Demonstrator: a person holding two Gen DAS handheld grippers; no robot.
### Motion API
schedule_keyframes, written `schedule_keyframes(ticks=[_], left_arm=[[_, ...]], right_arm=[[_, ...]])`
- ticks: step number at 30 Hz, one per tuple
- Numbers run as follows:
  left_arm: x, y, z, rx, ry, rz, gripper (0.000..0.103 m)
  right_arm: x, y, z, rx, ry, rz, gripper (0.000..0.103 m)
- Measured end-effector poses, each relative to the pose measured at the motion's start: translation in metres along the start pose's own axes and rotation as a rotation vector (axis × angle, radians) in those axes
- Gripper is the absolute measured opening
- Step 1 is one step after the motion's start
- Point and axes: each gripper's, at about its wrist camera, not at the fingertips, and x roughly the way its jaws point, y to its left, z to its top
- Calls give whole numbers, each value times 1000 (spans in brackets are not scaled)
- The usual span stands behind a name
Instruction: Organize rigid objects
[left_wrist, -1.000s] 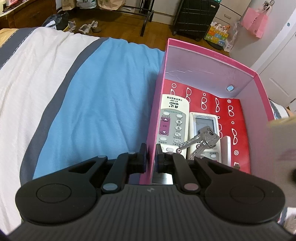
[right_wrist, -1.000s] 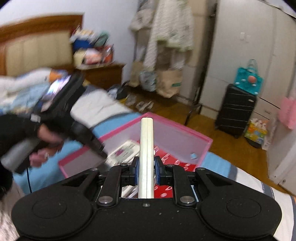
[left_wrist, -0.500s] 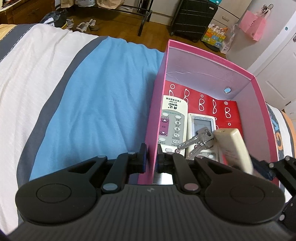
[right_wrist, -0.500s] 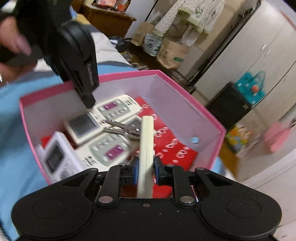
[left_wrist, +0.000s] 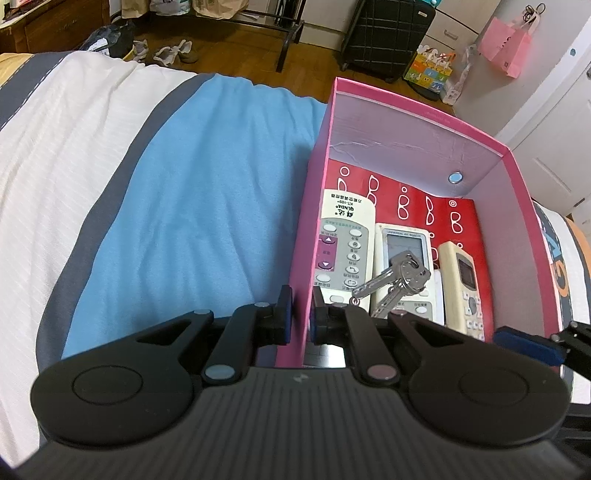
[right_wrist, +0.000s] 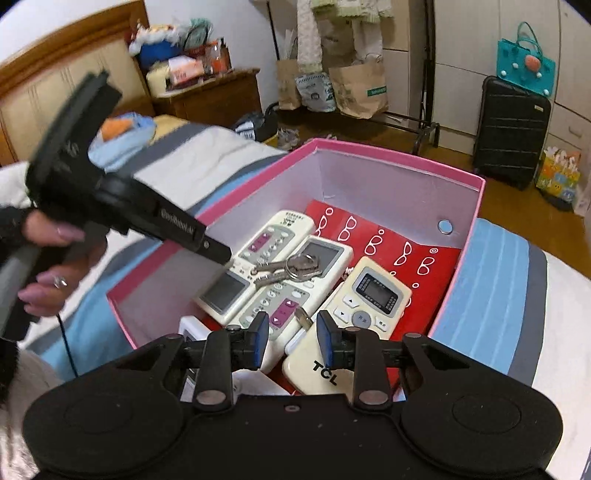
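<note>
An open pink box (right_wrist: 458, 236) rests on a bed with a blue, white and grey striped cover (left_wrist: 192, 206). On its red, spectacle-patterned floor lie several remote controls: a long white one (left_wrist: 343, 243) beside the left wall, a second with a grey screen (left_wrist: 404, 251) next to it, and a bunch of keys (right_wrist: 291, 269) lying across them. The cream TCL remote (right_wrist: 354, 317), yellowed, with a small dark display and a round grey centre button, lies face up in the box near its right wall, its lower end touching its neighbour. A further white object at the near corner is too hidden to identify.

The left gripper (left_wrist: 299, 314) is clenched on the box's left wall, one pad outside and one inside. The right gripper (right_wrist: 291, 338) hangs just above the TCL remote's lower end; its jaws are opening and the pads appear clear of the casing. A hand (right_wrist: 55, 258) holds the left tool. A black suitcase (right_wrist: 511, 144) and paper bags (right_wrist: 354, 88) stand on the wooden floor beyond the bed.
</note>
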Motion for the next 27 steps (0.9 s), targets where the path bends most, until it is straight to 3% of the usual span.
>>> schedule_keyframes(ticks=[10,17,23,27], left_arm=[[-2,-9,-1,38,-2,27,7],[3,-14,0,50,32,44,7],[-3,-10,-1,8,61,38,21],[-22,-14,-3,20,36,83,47]], right_arm=[[-10,-15,5,137,-16,109,33],[-12,-9,6,109,-18,91,35],[-15,-14,4,140,-5,48,39],[-33,-12,3,143,-39,21,43]])
